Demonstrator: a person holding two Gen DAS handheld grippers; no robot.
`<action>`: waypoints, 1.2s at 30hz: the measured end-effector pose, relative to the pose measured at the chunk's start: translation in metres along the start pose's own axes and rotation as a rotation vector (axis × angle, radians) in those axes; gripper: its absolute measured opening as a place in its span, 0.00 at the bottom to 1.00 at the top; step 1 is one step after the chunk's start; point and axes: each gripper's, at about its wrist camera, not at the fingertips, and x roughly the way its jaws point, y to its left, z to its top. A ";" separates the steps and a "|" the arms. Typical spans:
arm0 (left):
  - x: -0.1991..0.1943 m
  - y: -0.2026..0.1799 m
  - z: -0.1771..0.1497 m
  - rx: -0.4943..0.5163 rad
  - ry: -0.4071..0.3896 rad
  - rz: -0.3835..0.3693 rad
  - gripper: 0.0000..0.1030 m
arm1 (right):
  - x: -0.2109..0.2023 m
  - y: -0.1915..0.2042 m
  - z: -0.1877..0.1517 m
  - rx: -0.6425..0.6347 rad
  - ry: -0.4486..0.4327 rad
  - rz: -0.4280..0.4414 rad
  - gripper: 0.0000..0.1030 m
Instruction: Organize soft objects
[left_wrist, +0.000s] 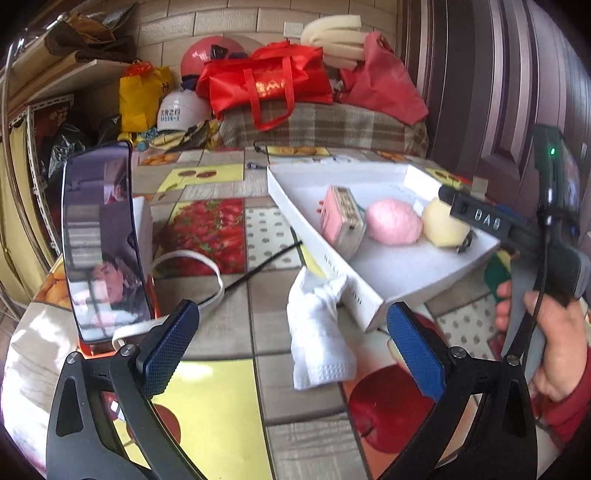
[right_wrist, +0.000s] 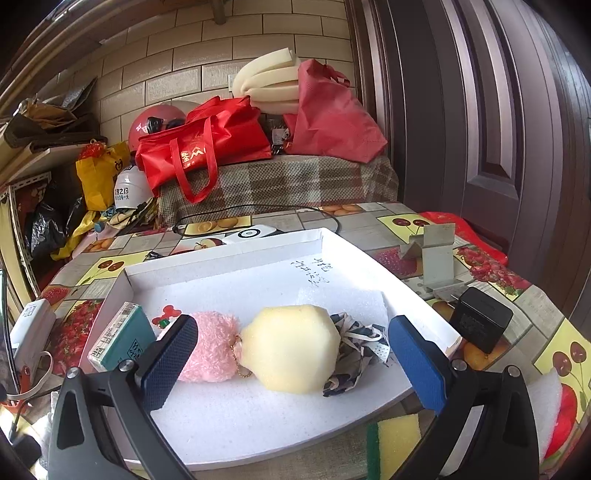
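A white cloth is lying crumpled on the table, its far end touching the near wall of the white tray. The left gripper is hovering released, jaws spread wide on either side of the cloth. It looks light, limp and likely to sag, so pinching the bunched middle seems safest. Inside the tray, a pink plush ball, a yellow foam ball and a patterned fabric piece are sitting in a row, touching. The right gripper is hanging released before the foam ball, which should squash easily. A yellow-green sponge is waiting near the tray.
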 end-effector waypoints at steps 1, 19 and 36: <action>0.004 0.001 -0.001 -0.007 0.021 0.003 0.98 | 0.001 0.000 0.000 0.001 0.004 0.000 1.00; 0.047 -0.018 0.002 0.071 0.199 -0.020 0.54 | -0.103 -0.044 -0.032 -0.136 -0.093 0.133 1.00; 0.045 -0.026 0.001 0.118 0.195 -0.007 0.35 | -0.073 -0.217 -0.039 0.073 0.192 0.097 0.87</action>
